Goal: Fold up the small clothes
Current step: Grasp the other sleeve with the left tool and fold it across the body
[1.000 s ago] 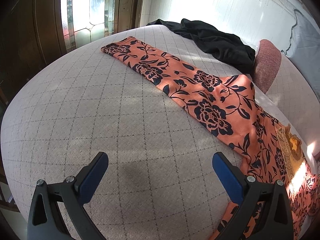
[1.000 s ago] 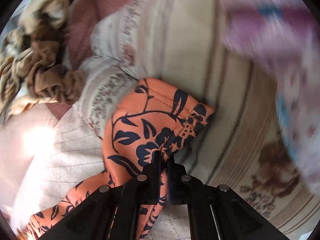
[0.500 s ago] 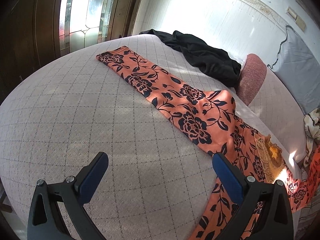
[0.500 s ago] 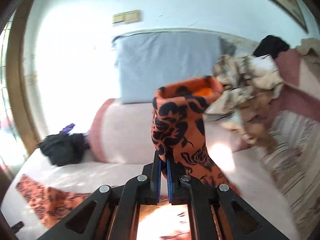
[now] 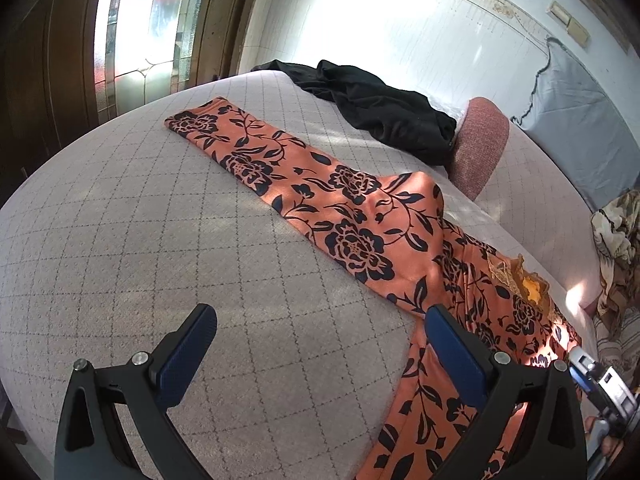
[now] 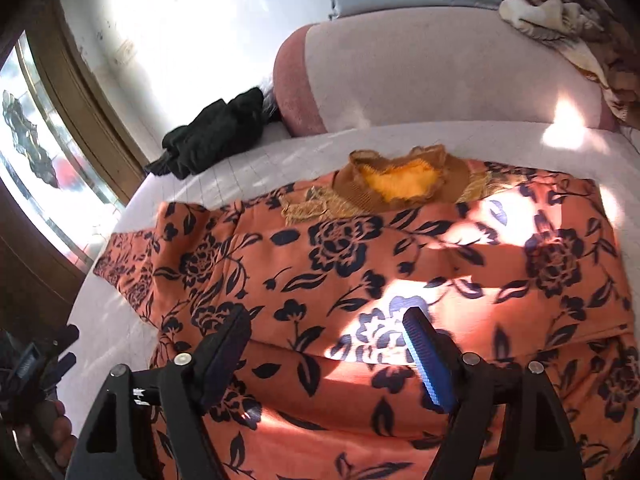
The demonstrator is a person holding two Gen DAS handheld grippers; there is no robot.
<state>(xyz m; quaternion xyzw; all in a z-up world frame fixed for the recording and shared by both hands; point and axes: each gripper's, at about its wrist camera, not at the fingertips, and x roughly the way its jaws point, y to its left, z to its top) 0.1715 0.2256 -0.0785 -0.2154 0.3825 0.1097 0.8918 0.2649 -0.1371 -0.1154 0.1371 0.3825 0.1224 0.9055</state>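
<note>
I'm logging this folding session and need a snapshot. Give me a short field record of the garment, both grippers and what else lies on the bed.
garment: orange floral top, spread on the bed
sleeve: one stretched out flat
left gripper: open, empty
right gripper: open above the top
other clothing: black garment near the pillow

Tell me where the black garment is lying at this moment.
The black garment lies crumpled at the far end of the bed, beyond the orange floral top and beside the pink cushion; the right wrist view shows it far left.
</note>
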